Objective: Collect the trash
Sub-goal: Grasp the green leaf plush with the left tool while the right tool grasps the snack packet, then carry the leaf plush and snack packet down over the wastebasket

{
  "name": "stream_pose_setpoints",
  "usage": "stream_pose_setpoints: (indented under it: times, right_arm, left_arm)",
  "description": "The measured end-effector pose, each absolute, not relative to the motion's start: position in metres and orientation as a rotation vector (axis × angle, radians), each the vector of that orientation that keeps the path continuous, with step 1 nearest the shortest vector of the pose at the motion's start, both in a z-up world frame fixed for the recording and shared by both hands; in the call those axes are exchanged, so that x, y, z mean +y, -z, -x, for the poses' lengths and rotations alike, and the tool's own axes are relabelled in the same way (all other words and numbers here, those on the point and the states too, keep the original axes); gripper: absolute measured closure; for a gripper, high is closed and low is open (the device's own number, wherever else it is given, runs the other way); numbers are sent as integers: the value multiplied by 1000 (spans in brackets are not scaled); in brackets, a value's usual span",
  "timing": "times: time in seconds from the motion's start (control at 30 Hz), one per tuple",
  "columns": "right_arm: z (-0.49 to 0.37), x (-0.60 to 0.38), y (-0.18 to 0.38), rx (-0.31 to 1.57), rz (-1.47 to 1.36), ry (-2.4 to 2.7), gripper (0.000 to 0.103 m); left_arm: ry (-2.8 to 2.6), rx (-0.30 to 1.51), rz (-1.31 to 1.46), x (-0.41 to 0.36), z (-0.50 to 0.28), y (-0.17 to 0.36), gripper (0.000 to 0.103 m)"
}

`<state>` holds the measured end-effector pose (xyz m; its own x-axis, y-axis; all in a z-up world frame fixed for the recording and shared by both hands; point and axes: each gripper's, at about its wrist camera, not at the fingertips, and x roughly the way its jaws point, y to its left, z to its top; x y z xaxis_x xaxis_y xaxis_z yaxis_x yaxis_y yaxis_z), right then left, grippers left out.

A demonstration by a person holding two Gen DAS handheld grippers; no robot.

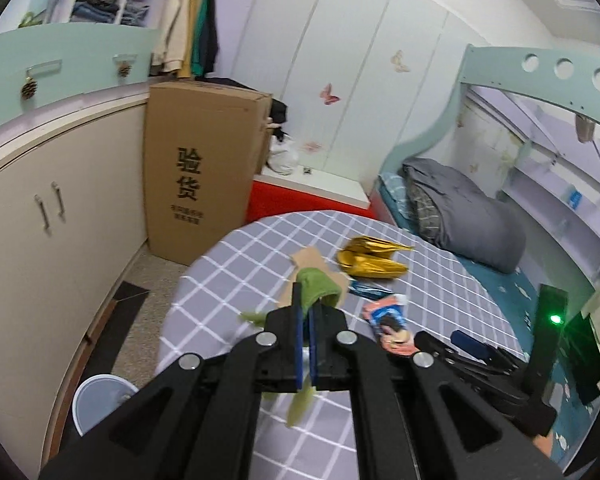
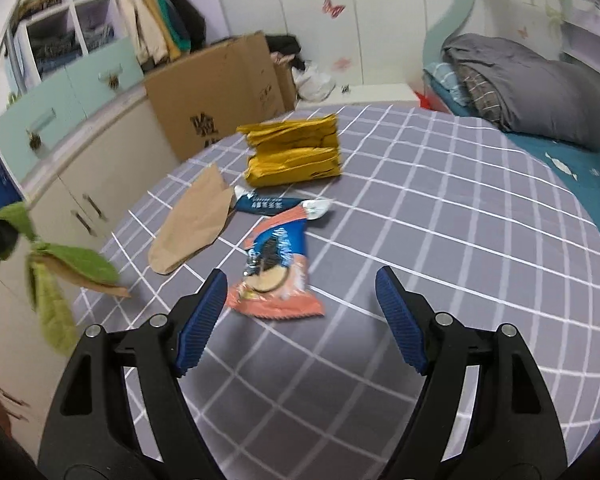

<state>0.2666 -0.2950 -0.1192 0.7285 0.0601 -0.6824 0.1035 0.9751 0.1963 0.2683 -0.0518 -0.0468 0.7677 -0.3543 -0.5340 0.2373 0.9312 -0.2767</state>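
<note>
The left gripper (image 1: 307, 312) had its jaws closed on a green wrapper (image 1: 316, 286), which hung out above and below the blue pads, clear of the surface. The right gripper (image 2: 300, 312) had its jaws spread wide, empty, poised just short of the orange biscuit packet (image 2: 276, 276) lying flat on the grey checked bed cover (image 2: 460, 240).

Judged step: carry the green wrapper to the bin while the right gripper lines up on the orange packet.
- The left grip should be kept firm; the wrapper was limp and a loose tail could slip or snag.
- The white bin (image 1: 100, 400) stood on the floor, below and left of the left gripper; release should occur only over its mouth.
- For the flat packet, the right jaws would probably need to come down on a raised edge or crimped end, since a film lying flush offers little to pinch.

Count of trash visible:
- One green wrapper, held.
- One orange biscuit packet, nearest the right gripper.
- One dark blue sachet (image 2: 268, 205), just beyond the orange packet.
- One gold foil bag (image 2: 296, 152), farther back.
- One brown paper bag (image 2: 196, 220), left of the sachet.

Four items remained on the cover; one bin was in view.
</note>
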Motion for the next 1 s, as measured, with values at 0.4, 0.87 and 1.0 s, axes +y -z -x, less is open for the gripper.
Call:
stream_pose_setpoints:
  times: [0.4,0.87,1.0]
  right_arm:
    - [-294,-272,139,860,-136,40,62]
    - [-236,-207,98,758,-119,-62,65]
    - [-229,-160,86,740,-88,-159,65]
  left_arm:
    - [291,615,228,1,-266,55,101]
    - [238,595,287,73,-237,59,101]
    - [199,597,310,101,-229,62,101]
